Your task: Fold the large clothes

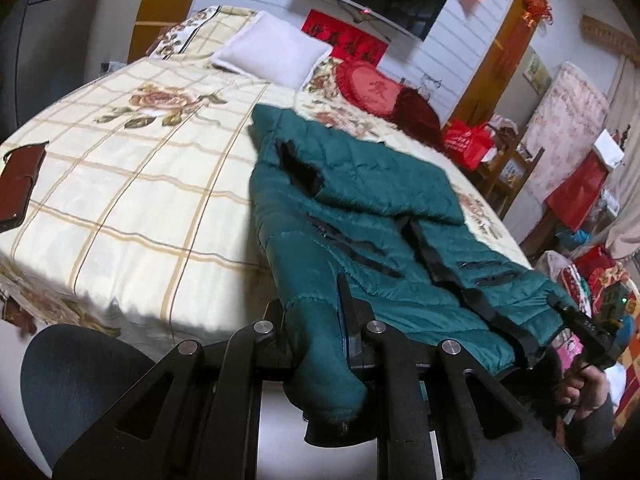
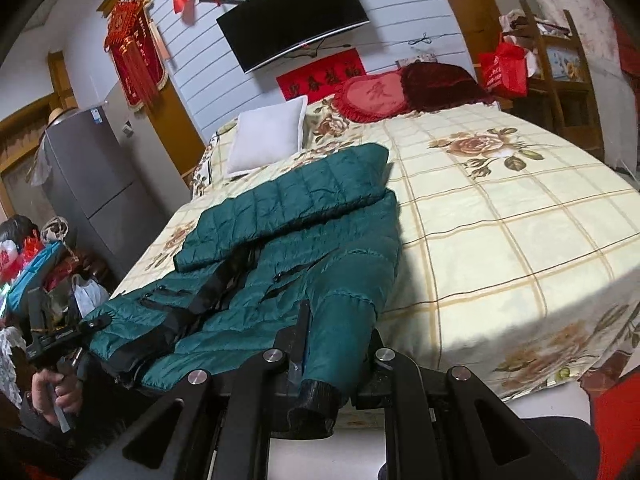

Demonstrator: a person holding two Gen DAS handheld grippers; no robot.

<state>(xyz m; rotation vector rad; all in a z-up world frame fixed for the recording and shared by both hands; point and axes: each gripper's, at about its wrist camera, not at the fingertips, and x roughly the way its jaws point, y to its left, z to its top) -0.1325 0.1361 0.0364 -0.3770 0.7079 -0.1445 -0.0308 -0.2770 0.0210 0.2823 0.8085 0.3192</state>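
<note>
Jacket (image 1: 360, 200) is the green quilted puffer kind, spread over the near half of the bed (image 1: 140, 184) with its hem hanging off the edge. Left tongs (image 1: 320, 320) are clamped tight on one sleeve, cuff dangling below. Right tongs (image 2: 316, 344) pinch the other sleeve the same way. White pillow (image 2: 268, 140) sits further back.

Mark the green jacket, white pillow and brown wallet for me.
green jacket (image 1: 360, 184): left wrist view, quilted back panel.
white pillow (image 2: 266, 142): right wrist view, pillow face.
brown wallet (image 1: 20, 184): left wrist view, cover.
</note>
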